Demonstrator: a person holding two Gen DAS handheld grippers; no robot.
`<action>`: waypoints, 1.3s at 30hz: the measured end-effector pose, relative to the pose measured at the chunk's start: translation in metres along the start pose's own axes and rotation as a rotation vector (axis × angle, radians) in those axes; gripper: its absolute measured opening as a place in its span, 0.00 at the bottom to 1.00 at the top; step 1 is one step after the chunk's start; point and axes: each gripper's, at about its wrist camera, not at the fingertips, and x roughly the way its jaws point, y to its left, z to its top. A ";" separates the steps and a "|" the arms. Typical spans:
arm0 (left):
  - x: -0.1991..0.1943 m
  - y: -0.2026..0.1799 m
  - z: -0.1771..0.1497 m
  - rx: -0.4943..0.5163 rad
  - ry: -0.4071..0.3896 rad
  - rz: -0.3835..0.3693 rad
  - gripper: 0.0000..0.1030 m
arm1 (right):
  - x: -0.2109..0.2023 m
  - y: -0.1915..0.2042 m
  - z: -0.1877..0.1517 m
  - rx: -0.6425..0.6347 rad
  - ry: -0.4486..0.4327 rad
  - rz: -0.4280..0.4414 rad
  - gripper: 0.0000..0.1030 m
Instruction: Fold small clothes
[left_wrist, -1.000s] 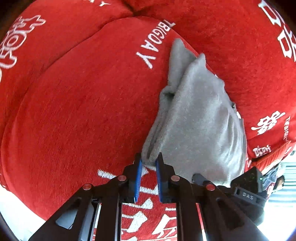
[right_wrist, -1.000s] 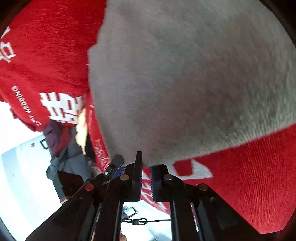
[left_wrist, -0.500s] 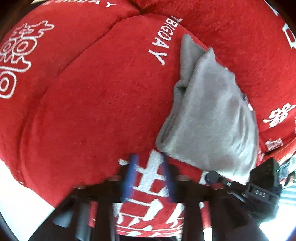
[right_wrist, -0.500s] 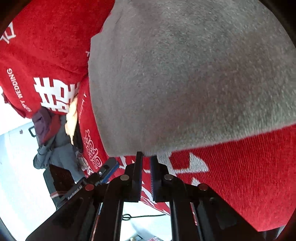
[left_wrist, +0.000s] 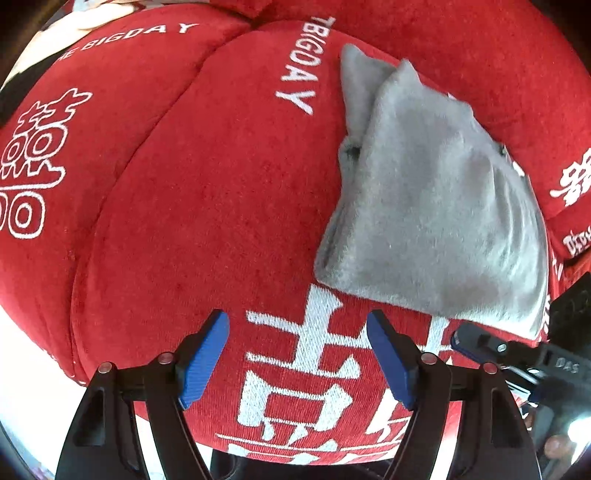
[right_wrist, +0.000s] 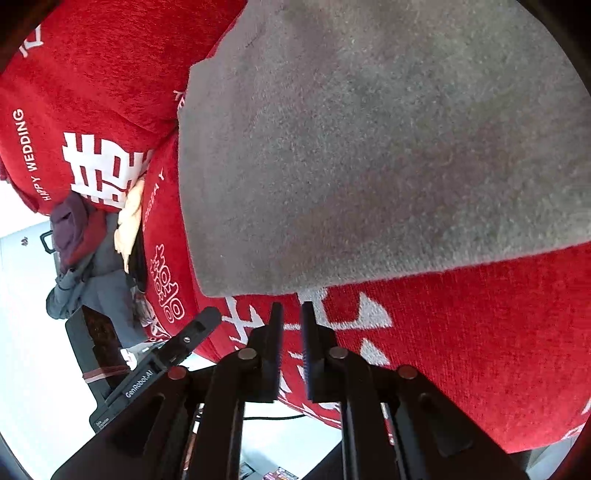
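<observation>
Opening both: left hand-held gripper (left_wrist: 297, 354) spreading wide and empty, right hand-held gripper (right_wrist: 291, 325) parting slightly, nothing between, just short of folded grey garment (left_wrist: 428, 206) lying on red cushion (left_wrist: 207, 206), long axis running away, right nearer.
</observation>
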 end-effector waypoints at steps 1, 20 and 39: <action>0.000 -0.001 0.000 0.005 0.004 0.004 0.75 | -0.002 0.000 0.000 -0.002 0.000 -0.008 0.36; 0.012 -0.024 0.004 -0.027 0.020 0.002 0.76 | -0.016 -0.010 0.000 -0.022 -0.010 -0.034 0.66; 0.017 0.019 0.010 -0.303 0.065 -0.314 0.94 | -0.017 -0.020 0.013 0.100 -0.071 0.144 0.66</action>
